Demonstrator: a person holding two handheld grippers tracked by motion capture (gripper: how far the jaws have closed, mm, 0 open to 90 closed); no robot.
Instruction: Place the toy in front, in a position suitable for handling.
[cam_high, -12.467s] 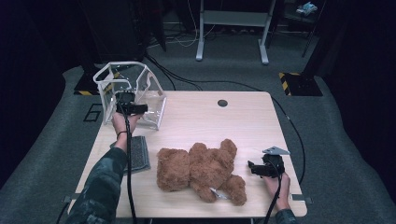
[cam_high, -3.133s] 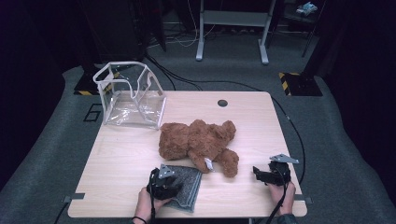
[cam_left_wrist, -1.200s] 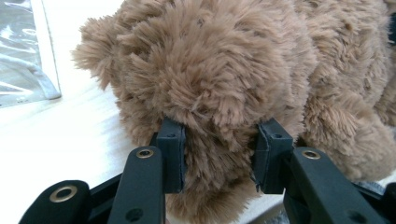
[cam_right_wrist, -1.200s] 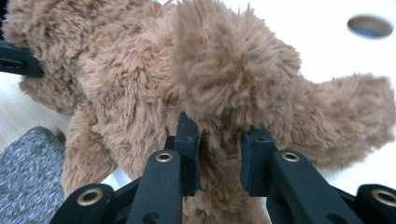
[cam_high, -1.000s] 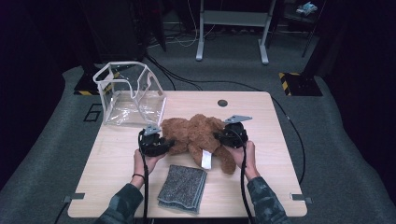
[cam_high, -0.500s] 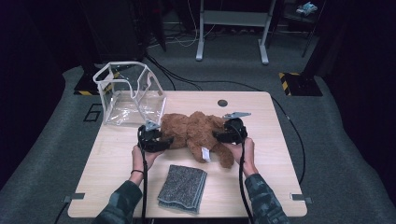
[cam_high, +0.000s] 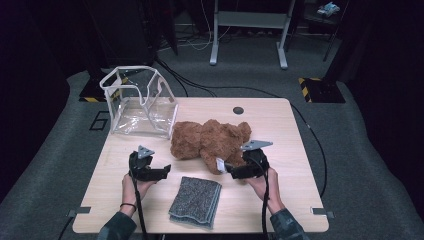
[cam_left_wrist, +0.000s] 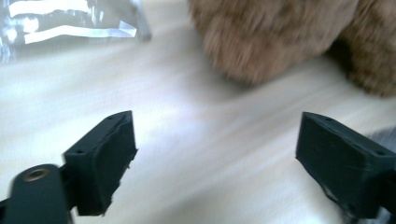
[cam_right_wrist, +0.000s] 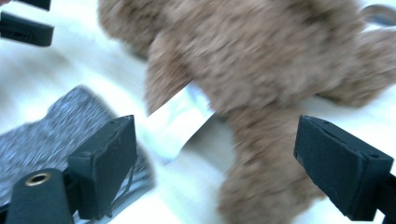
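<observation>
I am holding my left gripper (cam_high: 159, 172) low over the wooden table (cam_high: 295, 130), just in front of the brown teddy bear (cam_high: 210, 140), and its jaws are standing wide open with nothing between them. In the left gripper view I am seeing bare table between the two black jaws, the blurred fur of the bear (cam_left_wrist: 280, 42) above them, and a corner of the clear plastic bag (cam_left_wrist: 70, 23) at the top left. My right gripper (cam_high: 231, 171) is pointing at the near side of the bear from the right, and its jaws are also spread wide and are gripping nothing. The right gripper view is showing what the high view shows only as a small spot: a white label (cam_right_wrist: 175, 119) hanging from the bear (cam_right_wrist: 261, 56), lying between my jaws and just beside the folded grey cloth (cam_right_wrist: 46, 135). That view is also catching my left gripper (cam_right_wrist: 23, 21) far off at its top left corner. From the high view, the bear is lying in the middle of the table, the clear bag (cam_high: 140, 102) is standing open at the far left, touching or nearly touching the bear, and the grey cloth (cam_high: 196, 200) is lying near the front edge between my two hands. My left hand (cam_high: 134, 186) and right hand (cam_high: 262, 182) are coming in from the bottom.
</observation>
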